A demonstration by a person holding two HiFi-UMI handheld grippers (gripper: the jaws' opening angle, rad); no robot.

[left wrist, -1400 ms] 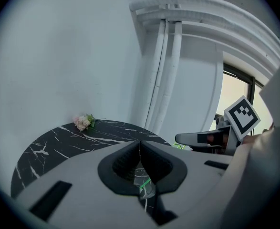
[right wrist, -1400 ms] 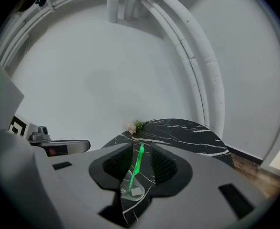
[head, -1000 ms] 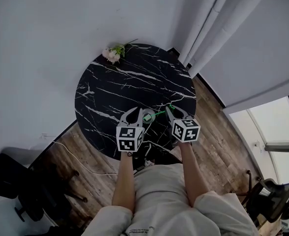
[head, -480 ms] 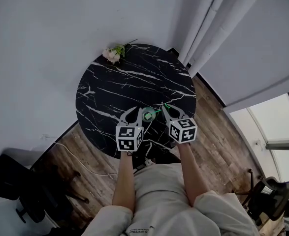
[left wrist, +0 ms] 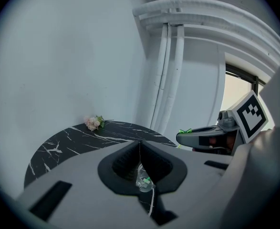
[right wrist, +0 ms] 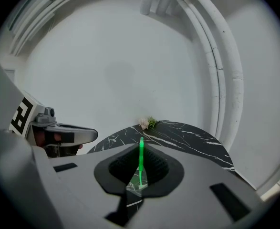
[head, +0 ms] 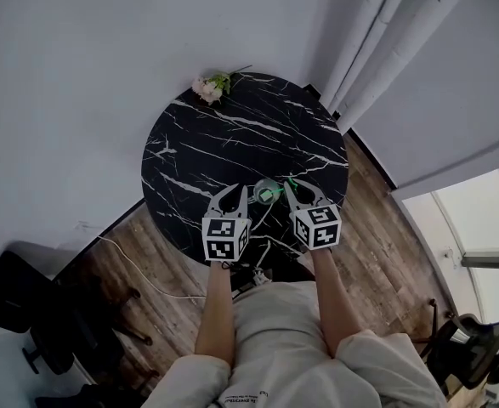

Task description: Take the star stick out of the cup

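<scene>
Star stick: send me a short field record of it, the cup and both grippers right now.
left gripper: jaws together, no clear grip on anything
right gripper: shut on the star stick, near its top
star stick: green, lower end in the cup
cup: clear, on the table, between the grippers
flowers: far table edge

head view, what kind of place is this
Probably a corner of a home or office room: a round black marble table, wood-plank floor, and long white curtains beside a window.
</scene>
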